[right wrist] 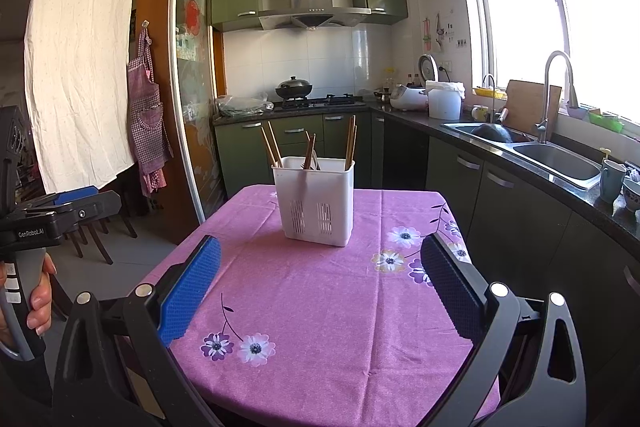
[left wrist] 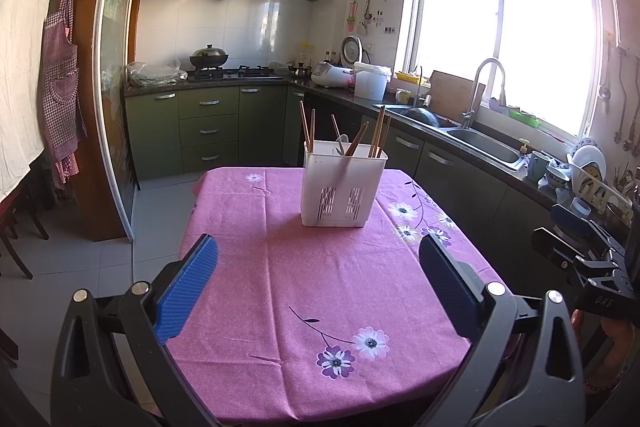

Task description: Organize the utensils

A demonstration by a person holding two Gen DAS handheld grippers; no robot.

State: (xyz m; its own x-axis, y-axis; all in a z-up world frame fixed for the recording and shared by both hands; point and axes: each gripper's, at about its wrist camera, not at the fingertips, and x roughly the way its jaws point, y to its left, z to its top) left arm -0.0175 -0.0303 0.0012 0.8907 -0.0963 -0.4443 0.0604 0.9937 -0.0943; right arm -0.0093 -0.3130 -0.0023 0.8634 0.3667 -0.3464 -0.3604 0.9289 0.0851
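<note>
Chopsticks (left wrist: 378, 131), slim and wooden, stand in a white slotted plastic caddy (left wrist: 342, 185) near the counter's (left wrist: 280, 267) far edge. Left tool (left wrist: 318, 283) and right tool (right wrist: 320, 283) hover spread wide, both empty.

black gripper frames (left wrist: 320, 283), blue ribbed pads (right wrist: 192, 291), silver screws.

A pink floral tablecloth (left wrist: 280, 267) covered the kitchen table (right wrist: 208, 411), falling over its edges. On the cloth, toward the far end, stood a white slotted utensil holder (left wrist: 342, 187) containing upright wooden chopsticks (left wrist: 378, 131).
</note>
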